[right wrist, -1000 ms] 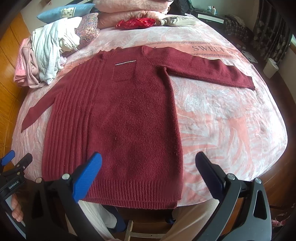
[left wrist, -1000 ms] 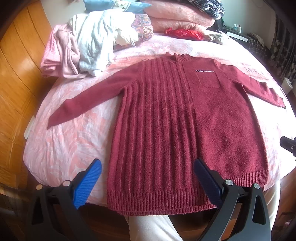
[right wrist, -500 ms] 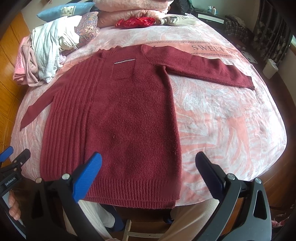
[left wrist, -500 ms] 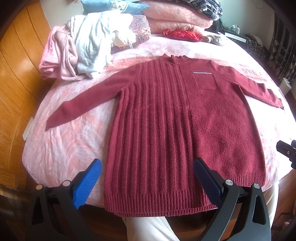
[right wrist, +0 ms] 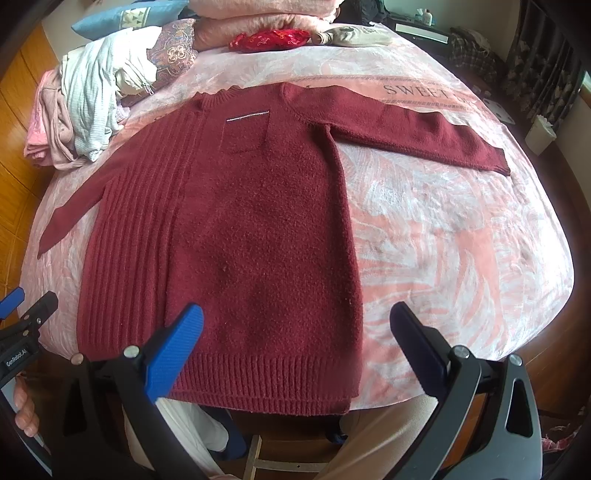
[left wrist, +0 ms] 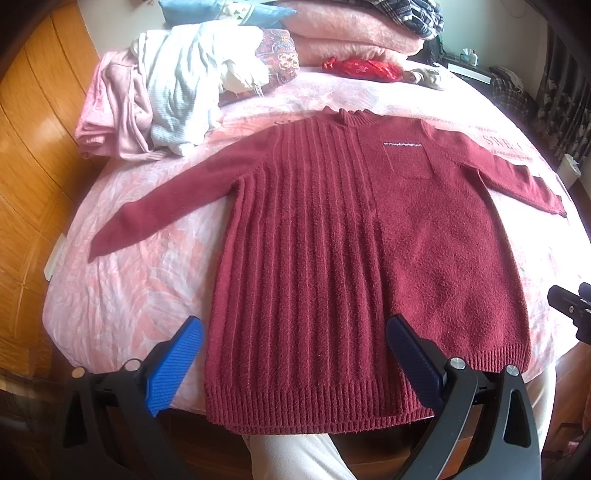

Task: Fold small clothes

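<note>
A dark red knitted sweater (left wrist: 332,240) (right wrist: 229,229) lies flat, front up, on the pink patterned bedspread (left wrist: 122,288), both sleeves spread outward. Its ribbed hem hangs at the near bed edge. My left gripper (left wrist: 295,332) hovers open above the hem's ribbed left half, holding nothing. In the right wrist view my right gripper (right wrist: 295,321) is open over the hem's plain right half, also empty. The left gripper's tip (right wrist: 26,314) shows at the far left of that view, with a hand below it.
A heap of pink and white clothes (left wrist: 162,103) sits at the bed's back left, beside patterned and blue pillows (right wrist: 173,48). Folded pink blankets (left wrist: 351,33) and a red pouch (right wrist: 269,38) lie at the back. A wooden wall (left wrist: 33,155) runs left of the bed.
Both grippers have crept slightly forward and toward the sweater, so it sits a little lower and larger in both views. The sweater itself has not moved.
</note>
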Demonstrator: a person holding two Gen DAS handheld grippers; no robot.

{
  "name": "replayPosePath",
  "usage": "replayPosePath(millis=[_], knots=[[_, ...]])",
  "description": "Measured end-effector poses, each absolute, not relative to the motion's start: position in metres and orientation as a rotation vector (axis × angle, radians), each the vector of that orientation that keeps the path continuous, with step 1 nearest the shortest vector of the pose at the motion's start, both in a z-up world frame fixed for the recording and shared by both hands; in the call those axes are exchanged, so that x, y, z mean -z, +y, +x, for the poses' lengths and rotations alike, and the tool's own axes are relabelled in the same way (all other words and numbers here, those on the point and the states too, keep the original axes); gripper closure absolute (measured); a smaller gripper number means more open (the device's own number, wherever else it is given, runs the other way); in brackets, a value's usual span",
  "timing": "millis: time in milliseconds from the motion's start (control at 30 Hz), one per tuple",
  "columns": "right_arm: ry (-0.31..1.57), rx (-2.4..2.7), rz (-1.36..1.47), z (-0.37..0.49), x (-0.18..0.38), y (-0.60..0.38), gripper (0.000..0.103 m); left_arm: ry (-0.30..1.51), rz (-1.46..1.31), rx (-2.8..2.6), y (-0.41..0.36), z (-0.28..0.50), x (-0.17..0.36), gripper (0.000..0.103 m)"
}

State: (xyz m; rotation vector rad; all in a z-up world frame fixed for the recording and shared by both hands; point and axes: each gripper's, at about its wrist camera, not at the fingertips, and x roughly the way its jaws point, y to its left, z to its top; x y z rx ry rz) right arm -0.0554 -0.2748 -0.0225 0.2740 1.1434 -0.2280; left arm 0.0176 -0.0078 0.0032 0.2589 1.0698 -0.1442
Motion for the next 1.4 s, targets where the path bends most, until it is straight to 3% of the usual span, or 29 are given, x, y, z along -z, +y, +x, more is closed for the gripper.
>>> replayPosePath(millis=[1400], knots=[[1.154,0.268,0.293,-0.042,0.029,-0.309,0.003,1.095,0.268,0.145,-0.022,0.036,0.012,0.004]])
